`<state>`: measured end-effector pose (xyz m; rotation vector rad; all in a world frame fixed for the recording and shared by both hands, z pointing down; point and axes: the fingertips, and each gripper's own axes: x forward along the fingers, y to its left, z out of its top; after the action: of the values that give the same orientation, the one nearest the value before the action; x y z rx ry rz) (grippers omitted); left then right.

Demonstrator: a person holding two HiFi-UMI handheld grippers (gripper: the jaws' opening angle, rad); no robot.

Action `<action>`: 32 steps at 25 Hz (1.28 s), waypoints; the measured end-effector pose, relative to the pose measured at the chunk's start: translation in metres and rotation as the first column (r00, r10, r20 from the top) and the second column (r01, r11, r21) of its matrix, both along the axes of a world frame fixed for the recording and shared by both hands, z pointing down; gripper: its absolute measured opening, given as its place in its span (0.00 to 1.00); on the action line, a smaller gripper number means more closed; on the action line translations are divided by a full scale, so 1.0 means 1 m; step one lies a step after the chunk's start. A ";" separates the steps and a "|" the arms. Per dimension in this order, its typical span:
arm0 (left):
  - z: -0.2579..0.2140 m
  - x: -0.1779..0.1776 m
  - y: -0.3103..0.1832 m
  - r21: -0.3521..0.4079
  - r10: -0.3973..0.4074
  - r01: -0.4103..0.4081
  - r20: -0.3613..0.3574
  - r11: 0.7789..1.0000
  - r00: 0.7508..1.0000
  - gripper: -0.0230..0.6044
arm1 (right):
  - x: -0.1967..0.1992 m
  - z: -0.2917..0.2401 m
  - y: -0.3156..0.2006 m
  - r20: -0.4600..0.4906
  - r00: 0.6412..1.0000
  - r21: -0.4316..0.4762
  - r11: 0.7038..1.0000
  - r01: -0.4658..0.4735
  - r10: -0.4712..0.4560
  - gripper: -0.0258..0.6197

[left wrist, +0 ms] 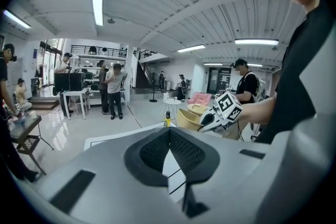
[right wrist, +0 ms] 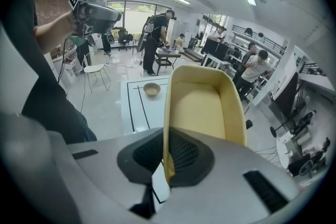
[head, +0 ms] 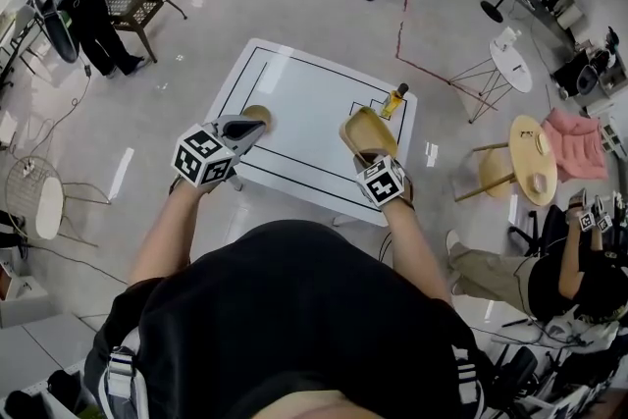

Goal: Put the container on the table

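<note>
Over the table (head: 304,113), right tool (right wrist: 164,165) grips a pale-yellow open container (right wrist: 202,107).

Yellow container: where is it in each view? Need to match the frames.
Head view: yellow container right of centre, in front of the white table.
Left gripper view: yellow container small, just right of centre, past the table's far edge.
Right gripper view: yellow container large, centre, rim held in the right gripper.
Shared landmark: the black-lined white table, in all three.
</note>
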<state>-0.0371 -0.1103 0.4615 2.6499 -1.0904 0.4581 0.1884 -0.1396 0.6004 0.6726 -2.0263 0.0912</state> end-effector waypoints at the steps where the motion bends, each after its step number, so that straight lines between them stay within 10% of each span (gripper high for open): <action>1: 0.000 0.002 -0.002 0.001 -0.001 0.001 0.001 1.000 1.000 0.05 | 0.001 0.000 -0.002 0.000 1.000 0.001 1.000 0.003 -0.003 0.05; 32: 0.009 0.027 -0.031 -0.015 -0.021 0.021 -0.008 1.000 1.000 0.05 | 0.028 0.008 -0.033 -0.010 1.000 -0.016 1.000 0.012 -0.012 0.05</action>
<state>-0.0103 -0.1418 0.4702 2.6231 -1.1069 0.4488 0.2168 -0.1730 0.6081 0.6492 -2.0179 0.0966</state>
